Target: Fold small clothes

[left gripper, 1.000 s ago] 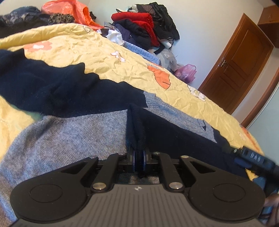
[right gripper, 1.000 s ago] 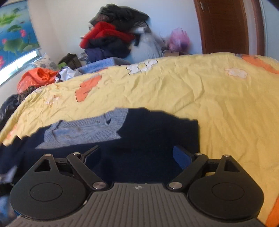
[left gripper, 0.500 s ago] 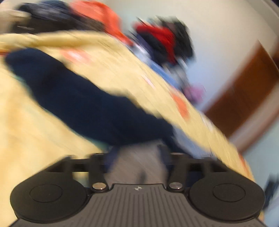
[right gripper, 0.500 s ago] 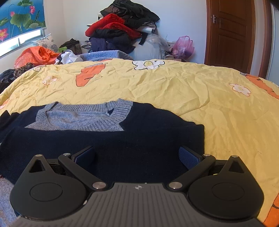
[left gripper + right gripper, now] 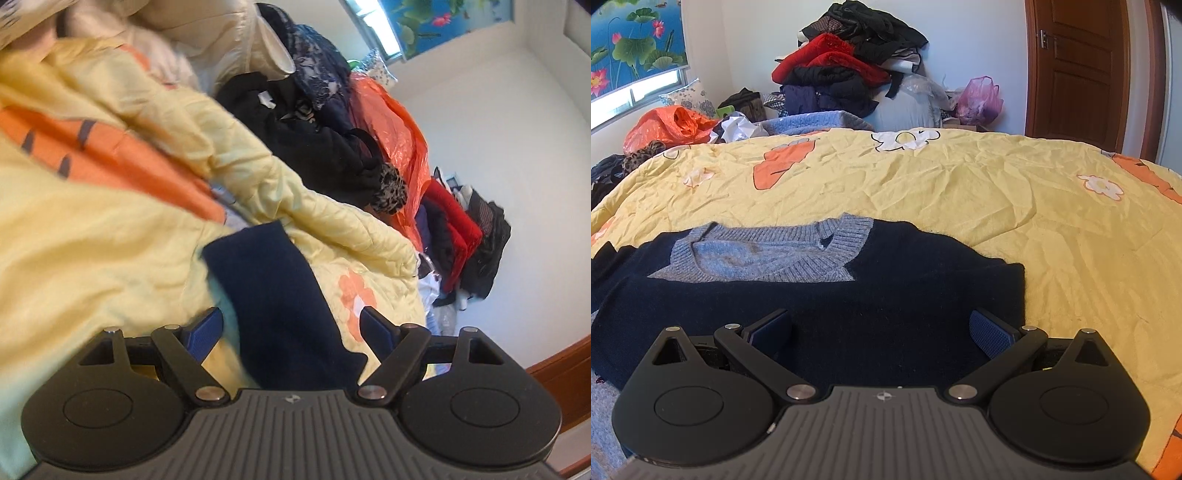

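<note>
A navy sweater (image 5: 849, 306) with a grey collar (image 5: 798, 258) lies on the yellow bedspread (image 5: 960, 192), its right side folded over the body. My right gripper (image 5: 881, 330) is open and empty just above the folded navy part. In the left wrist view the sweater's navy sleeve (image 5: 273, 295) stretches away over the bedspread (image 5: 92, 240). My left gripper (image 5: 293, 328) is open, its blue pads (image 5: 205, 328) on either side of the sleeve, apart from it.
A pile of red and black clothes (image 5: 846, 70) stands against the far wall, with an orange plastic bag (image 5: 672, 125) to the left and a pink bag (image 5: 980, 98) near the wooden door (image 5: 1078, 70). Dark clothes (image 5: 314, 144) lie at the bed's edge.
My left gripper has let go of the navy fabric, opened, and swung left toward the spread-out sleeve. My right gripper stayed open and drew back slightly from the sweater.
</note>
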The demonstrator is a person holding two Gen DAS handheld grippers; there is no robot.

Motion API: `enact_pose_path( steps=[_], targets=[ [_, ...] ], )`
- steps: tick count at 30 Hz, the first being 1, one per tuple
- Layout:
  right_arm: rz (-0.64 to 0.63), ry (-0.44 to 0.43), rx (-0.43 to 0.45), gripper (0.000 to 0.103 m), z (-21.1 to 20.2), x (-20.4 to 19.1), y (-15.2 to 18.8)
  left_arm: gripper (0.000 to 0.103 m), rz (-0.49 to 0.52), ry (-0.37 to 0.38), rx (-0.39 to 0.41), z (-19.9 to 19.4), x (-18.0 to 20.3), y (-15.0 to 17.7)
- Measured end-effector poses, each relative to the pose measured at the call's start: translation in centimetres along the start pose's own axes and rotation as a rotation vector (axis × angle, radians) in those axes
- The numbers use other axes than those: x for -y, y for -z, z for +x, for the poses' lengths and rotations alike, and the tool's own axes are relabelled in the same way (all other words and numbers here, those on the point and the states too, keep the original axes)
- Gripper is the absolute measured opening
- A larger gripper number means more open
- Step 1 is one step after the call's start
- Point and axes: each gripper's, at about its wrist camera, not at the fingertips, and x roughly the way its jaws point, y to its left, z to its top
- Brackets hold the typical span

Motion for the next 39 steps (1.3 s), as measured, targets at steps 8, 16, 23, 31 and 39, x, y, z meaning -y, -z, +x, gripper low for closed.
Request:
enact_pose_path(
  steps=[8, 16, 23, 31, 39],
  targets=[
    [0.004, -0.004, 0.002, 0.103, -0.1, 0.0, 0.0, 0.004, 0.222, -0.216, 0.077, 1.1, 2.4, 1.0],
    [0.013, -0.010, 0.005, 0.103, -0.2, 0.2, 0.0, 0.004, 0.803, 0.006, 0.164, -4.6, 16.0, 15.1],
    [0.033, -0.026, 0.012, 0.103, -0.3, 0.6, 0.0, 0.004, 1.129, 0.199, -0.122, -5.1, 18.4, 33.7],
    [0.044, -0.035, 0.016, 0.103, -0.5, 0.8, 0.1, 0.004, 1.082, 0.154, -0.174, -4.0, 16.5, 33.5],
    [0.213, -0.196, -0.002, 0.101, -3.1, -0.1, -1.5, 0.004, 1.037, 0.193, -0.156, -4.5, 16.9, 33.7]
  ],
)
